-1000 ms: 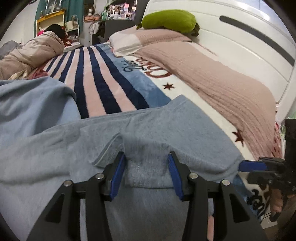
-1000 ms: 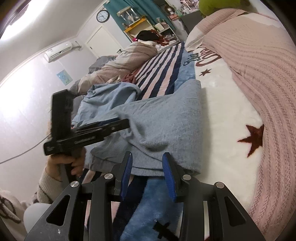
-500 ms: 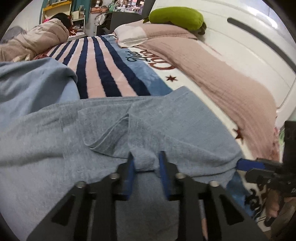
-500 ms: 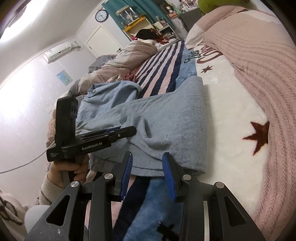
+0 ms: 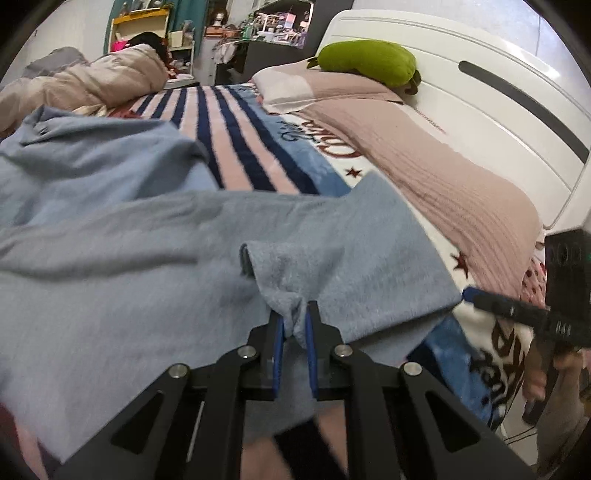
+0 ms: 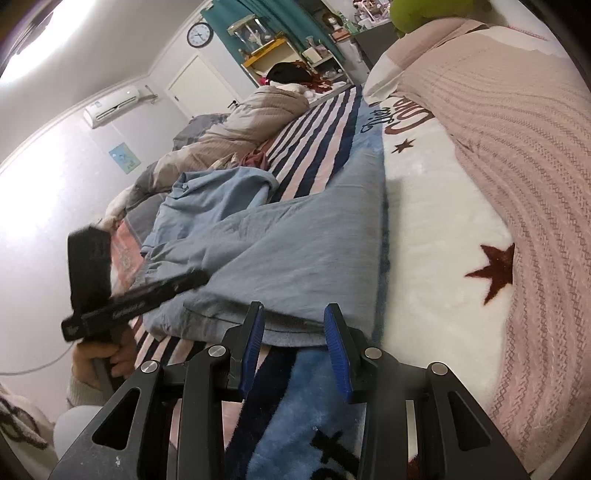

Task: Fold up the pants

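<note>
1. Gripping comes first: my left gripper [image 5: 293,321] has its blue pads pressed together on a pinched-up ridge of the grey-blue pants [image 5: 155,295], which lie spread across the near part of the bed.
2. My right gripper [image 6: 293,325] is spread wide, its fingers straddling the near hem of the pants [image 6: 303,254] without pinching it; the cloth edge lies just ahead of the pads.
3. Judged step: securing both hold points before the fold. One side is held, the other is not yet taken.
4. Next move, as I judge it: push my right gripper forward over the hem and close it, then lift both holds together and carry the cloth over itself. The fabric looks soft and thick, so a shallow bite may slip.
5. Surface: a plush striped blanket [image 5: 236,140] with stars and lettering; a ribbed pink throw [image 6: 517,155] lies along the far side, and a second, lighter blue garment [image 5: 92,166] is heaped just beside the pants.
6. Room: a white headboard [image 5: 480,96], a green cushion [image 5: 365,62] on the pillow, a beige quilt [image 6: 240,125], a wall clock [image 6: 200,34], an air conditioner [image 6: 114,105] and cluttered shelves.
</note>
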A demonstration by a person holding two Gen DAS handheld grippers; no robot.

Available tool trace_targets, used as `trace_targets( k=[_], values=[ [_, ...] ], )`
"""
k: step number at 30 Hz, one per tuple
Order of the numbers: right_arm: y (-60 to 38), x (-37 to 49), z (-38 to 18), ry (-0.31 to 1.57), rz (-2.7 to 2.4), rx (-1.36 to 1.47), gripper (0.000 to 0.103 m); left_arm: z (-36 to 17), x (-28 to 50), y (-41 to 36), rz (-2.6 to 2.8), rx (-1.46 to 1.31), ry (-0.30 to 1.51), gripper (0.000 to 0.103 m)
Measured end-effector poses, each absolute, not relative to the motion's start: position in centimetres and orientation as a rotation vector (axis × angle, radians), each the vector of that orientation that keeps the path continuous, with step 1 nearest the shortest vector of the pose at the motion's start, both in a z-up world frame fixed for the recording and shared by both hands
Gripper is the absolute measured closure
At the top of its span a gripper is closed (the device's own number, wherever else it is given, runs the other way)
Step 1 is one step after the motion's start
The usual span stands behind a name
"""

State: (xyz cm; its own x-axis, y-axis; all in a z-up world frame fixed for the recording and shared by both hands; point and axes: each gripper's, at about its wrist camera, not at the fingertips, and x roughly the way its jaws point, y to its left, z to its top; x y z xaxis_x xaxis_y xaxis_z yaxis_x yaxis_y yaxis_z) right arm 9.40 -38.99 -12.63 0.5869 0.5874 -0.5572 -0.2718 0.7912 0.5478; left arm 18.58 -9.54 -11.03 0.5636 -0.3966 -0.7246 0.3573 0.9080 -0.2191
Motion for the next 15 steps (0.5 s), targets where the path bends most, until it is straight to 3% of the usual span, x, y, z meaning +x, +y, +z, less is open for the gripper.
trace_targets(
  k=[6,11,15],
  values=[
    [-38.3,9.4,-12.4,0.79,0.535,0.441,0.073,-13.4,17.7,-8.4,-0.469,-0.107,0.958,0.091],
    [-38.0,9.4,-12.1,0.786,0.545,0.436,0.073,-10.8,17.7,-7.3,-0.552,-0.132,0.883,0.053],
    [-38.4,9.3,-12.3,0.784,0.542,0.442,0.073,-8.6,19.5,-7.0,-0.518,-0.103,0.833,0.053]
  ],
)
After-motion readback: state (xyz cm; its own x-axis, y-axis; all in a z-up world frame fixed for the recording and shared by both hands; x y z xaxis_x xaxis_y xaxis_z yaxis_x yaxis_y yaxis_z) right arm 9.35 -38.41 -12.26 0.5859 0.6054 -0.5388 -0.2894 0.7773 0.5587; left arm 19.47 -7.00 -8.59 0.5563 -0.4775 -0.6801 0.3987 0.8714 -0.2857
